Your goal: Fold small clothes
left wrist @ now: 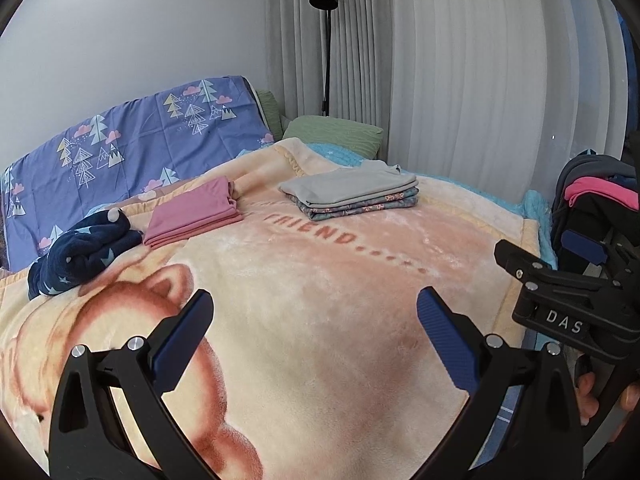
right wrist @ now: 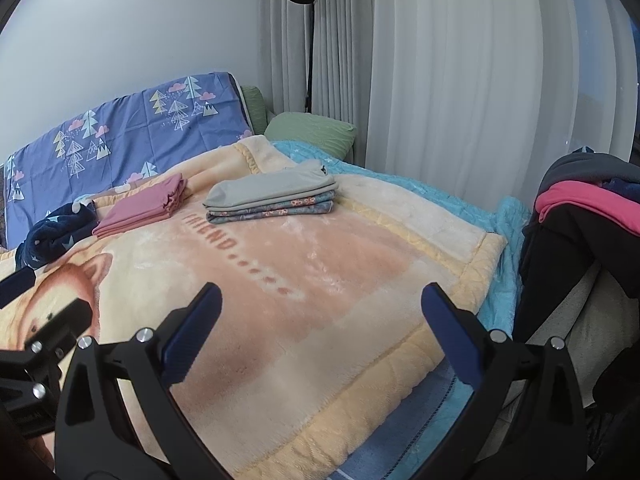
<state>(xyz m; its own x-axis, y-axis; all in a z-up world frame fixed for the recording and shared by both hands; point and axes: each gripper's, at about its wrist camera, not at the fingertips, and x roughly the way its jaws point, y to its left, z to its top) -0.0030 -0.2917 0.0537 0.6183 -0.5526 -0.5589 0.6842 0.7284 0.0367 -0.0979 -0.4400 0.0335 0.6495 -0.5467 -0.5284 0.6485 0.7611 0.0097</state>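
pink and dark clothes in the unfolded pile [right wrist: 588,204] sit off to your right, nearest your right claw [right wrist: 320,332], while both it and the left claw [left wrist: 316,332] are wide open, holding nothing.

Two folded piles are counted on the blanket [left wrist: 320,280]: a pink pile [left wrist: 192,216] and a grey-topped stack [left wrist: 352,194] of three pieces. One rolled navy garment [left wrist: 80,252] is seen beside the pink pile. Two green pillows [left wrist: 336,132] are counted behind the blanket.
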